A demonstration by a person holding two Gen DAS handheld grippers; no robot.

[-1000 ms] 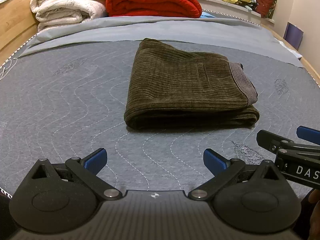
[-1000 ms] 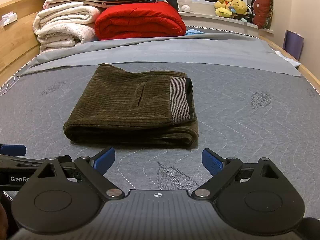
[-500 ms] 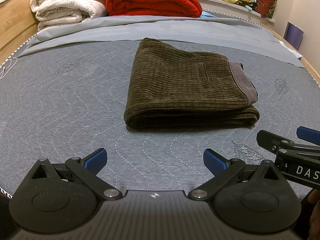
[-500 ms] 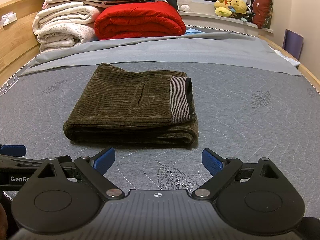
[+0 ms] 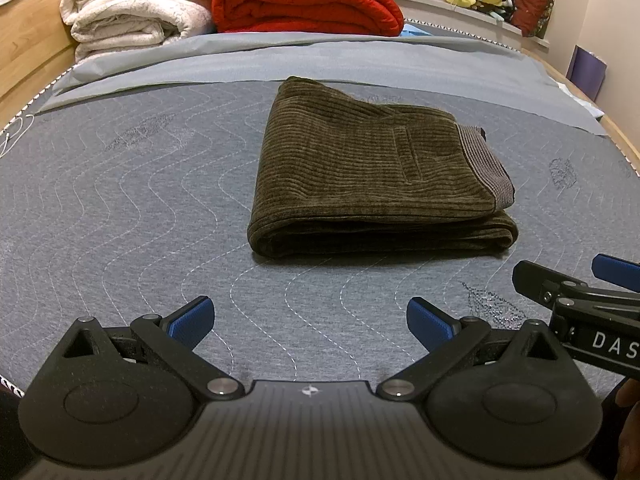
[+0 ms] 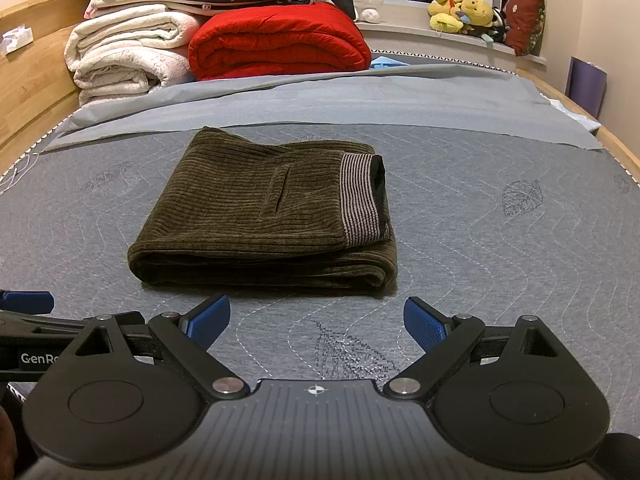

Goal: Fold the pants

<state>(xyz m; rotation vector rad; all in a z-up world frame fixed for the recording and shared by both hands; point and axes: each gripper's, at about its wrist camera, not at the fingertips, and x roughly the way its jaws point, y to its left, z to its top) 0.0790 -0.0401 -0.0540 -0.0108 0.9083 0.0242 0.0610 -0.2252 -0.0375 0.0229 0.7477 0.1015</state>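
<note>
Nearest to each camera, the left tongs (image 5: 308,322) and the right tongs (image 6: 316,320) both stand spread wide, blue fingertips (image 5: 192,318) far apart with nothing between them. Both hover low over bare mattress (image 6: 500,264), side by side; the right tongs show at the right edge of the left wrist view, just beside the left ones. A strip of grey quilted surface lies open between the tongs and the pants (image 5: 360,168).

The pants, dark olive corduroy, lie folded into a compact rectangle near the middle of the bed. Their thick folded edge faces the tongs, and the striped waistband (image 6: 362,200) sits on top at the right end, with lower layers poking out slightly past it. The left end is a rounded fold. The pants touch nothing but the mattress; open room spreads wide on the left and on the right, out to the wooden bed frame (image 6: 622,148).

Beyond the far edge of the pants, a smooth grey sheet (image 6: 360,96) crosses the bed. Behind it, cream blankets (image 6: 128,52) and a red quilt (image 6: 276,42) are stacked. Plush toys (image 6: 460,10) sit on the sill at the far right.
</note>
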